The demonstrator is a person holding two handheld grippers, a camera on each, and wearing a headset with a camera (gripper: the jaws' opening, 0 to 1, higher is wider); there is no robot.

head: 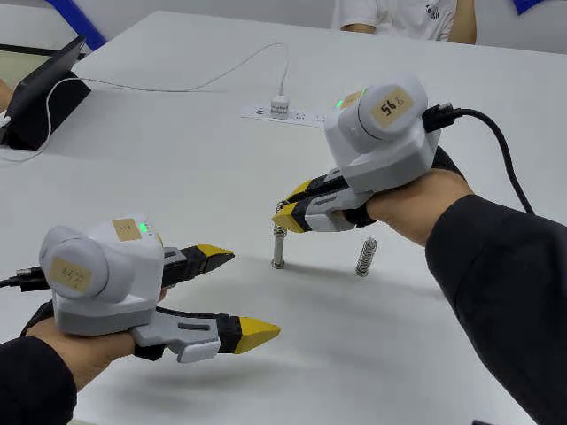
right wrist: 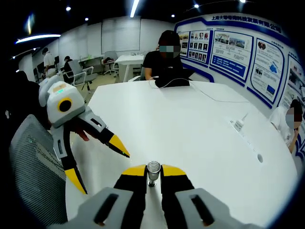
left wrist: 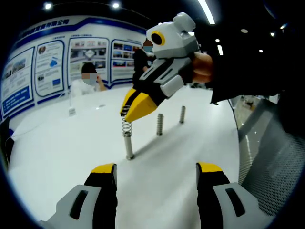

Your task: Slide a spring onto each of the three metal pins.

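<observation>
- Right hand-held gripper (head: 285,215) pinches the spring (right wrist: 153,168) at the top of the nearest pin (head: 278,255), lined up to slide down the shaft.
- Left hand-held gripper (head: 248,292) hovers spread beside that pin, leaving the approach free.

Surroundings of the workbench.
A white table (head: 195,177) carries a power strip (head: 283,113) with a plugged-in white cable (head: 177,90) running toward a black screen (head: 44,93) at its left edge; a person (head: 403,18) sits opposite; posters (left wrist: 90,57) line the wall.

grey hand-held grippers (head: 248,294) (head: 285,215), yellow tips, blk sleeves (head: 505,283)
</observation>
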